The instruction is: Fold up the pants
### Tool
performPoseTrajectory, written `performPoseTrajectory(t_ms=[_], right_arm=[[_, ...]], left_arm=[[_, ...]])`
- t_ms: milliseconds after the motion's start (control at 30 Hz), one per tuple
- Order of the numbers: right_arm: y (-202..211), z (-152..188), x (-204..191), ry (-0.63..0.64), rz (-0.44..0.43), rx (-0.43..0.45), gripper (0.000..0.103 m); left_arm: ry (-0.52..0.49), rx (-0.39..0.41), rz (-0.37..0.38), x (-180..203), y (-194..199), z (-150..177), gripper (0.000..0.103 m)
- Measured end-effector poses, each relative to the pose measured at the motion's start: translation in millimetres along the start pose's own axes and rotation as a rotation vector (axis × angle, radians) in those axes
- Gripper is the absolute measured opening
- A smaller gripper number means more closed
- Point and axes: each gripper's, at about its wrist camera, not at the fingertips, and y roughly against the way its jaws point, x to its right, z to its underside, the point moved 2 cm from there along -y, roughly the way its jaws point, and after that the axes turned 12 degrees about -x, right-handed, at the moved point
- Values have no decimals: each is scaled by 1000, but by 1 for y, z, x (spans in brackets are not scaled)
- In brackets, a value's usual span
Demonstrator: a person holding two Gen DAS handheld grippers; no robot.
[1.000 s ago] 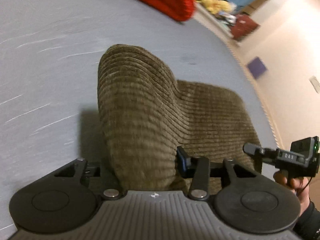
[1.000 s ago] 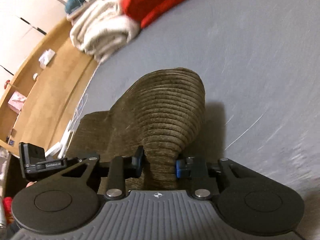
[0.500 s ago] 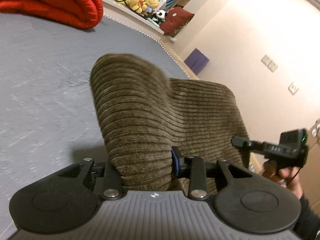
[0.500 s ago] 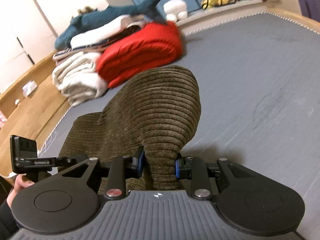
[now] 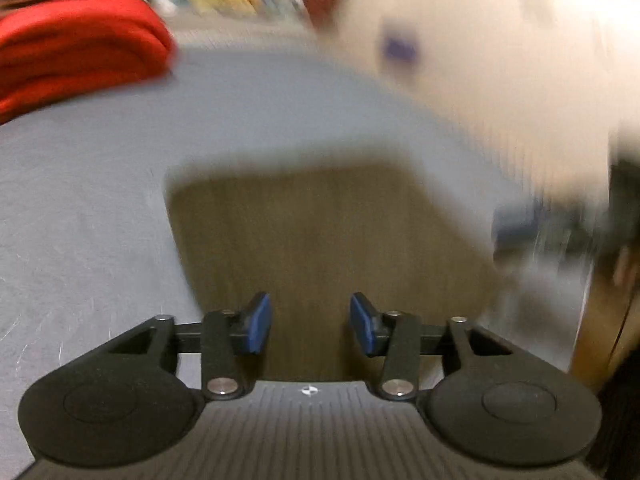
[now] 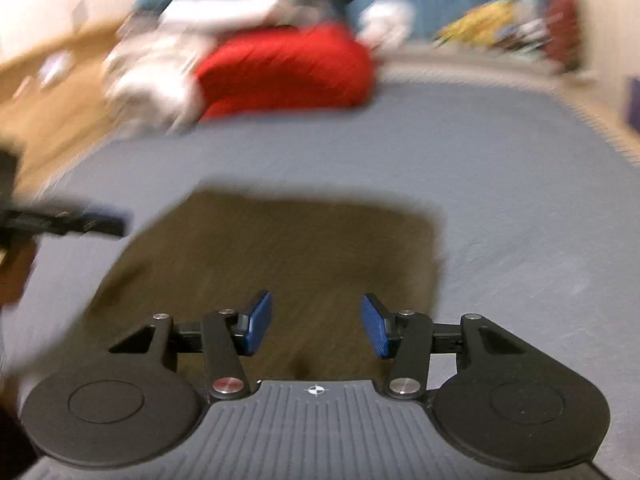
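Note:
The brown corduroy pants point(image 5: 320, 240) lie flat as a folded rectangle on the grey bed; they also show in the right wrist view point(image 6: 288, 256). My left gripper point(image 5: 310, 328) is open and empty just above their near edge. My right gripper point(image 6: 318, 330) is open and empty over the near edge too. Each gripper shows blurred at the side of the other's view: the right one point(image 5: 560, 224), the left one point(image 6: 60, 220). Both views are motion-blurred.
A folded red blanket point(image 6: 288, 68) lies at the far end of the grey bed point(image 6: 520, 200), with white towels point(image 6: 152, 76) beside it. Plush toys point(image 6: 488, 28) line the far edge. Wooden floor point(image 6: 48, 120) lies to the left of the bed.
Both grippers have opened and let go of the pants. The raised fold has dropped flat onto the bed. Both grippers are pulling back, blurring the views.

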Motion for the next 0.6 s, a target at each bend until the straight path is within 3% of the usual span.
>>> performPoseTrajectory(t_ms=[33, 100, 167, 233, 367, 467, 500, 567, 600], right_arm=[[-11, 8, -1, 38, 3, -74, 49], [-32, 26, -4, 115, 24, -210, 49], [-29, 29, -5, 159, 37, -203, 49], [-23, 26, 3, 117, 18, -210, 49], [-13, 19, -1, 88, 27, -162, 48], [-23, 21, -1, 97, 67, -205, 49], [-27, 26, -2, 105, 81, -233, 49], [-30, 26, -1, 105, 77, -235, 50], [-30, 25, 0, 99, 75, -235, 50]], left_arm=[[-95, -80, -82, 12, -16, 12, 48], [-143, -108, -96, 21, -20, 23, 47], [-102, -109, -59, 14, -14, 20, 47], [-67, -67, -39, 0, -5, 7, 47], [42, 105, -38, -17, 21, -4, 49], [144, 190, -18, -23, 18, -19, 49], [163, 172, -26, -24, 9, -20, 49], [177, 17, -91, -25, -22, -19, 44], [178, -21, -105, -25, -33, -14, 44]])
